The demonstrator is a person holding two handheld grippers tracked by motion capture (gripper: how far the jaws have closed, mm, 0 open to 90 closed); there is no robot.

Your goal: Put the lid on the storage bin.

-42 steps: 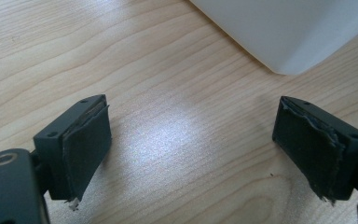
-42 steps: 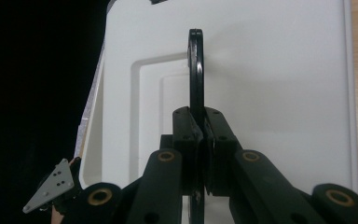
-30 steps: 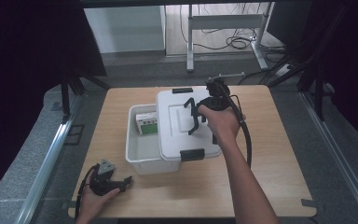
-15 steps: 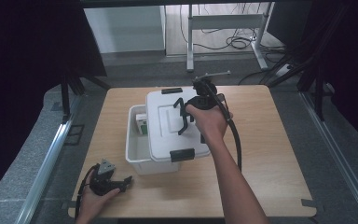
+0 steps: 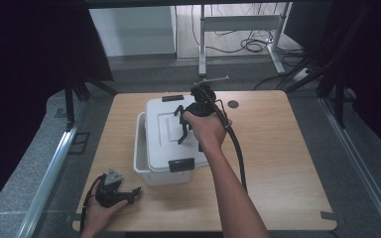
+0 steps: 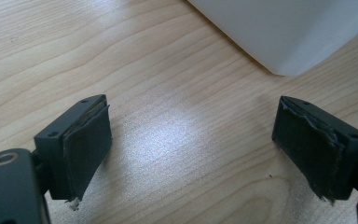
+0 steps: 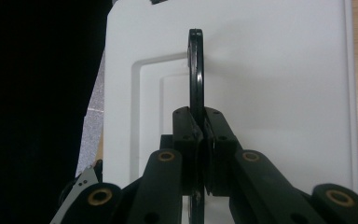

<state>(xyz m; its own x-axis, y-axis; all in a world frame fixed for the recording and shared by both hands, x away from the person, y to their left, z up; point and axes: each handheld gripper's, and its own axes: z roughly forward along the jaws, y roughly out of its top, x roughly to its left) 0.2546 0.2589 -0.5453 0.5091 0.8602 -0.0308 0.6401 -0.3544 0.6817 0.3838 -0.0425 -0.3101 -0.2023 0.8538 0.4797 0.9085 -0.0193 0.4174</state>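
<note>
The white lid [image 5: 171,136] is sitting over the white box [image 5: 141,158] at mid-table, shifted slightly right so the box's left rim is showing. The right gripper [image 5: 181,124] is clamping the lid's black handle [image 7: 196,70], jaws squeezed tight on it. Down at the near left corner of the wooden table [image 5: 287,163], the left gripper [image 5: 129,194] is resting with jaws spread wide, nothing between them.
</note>
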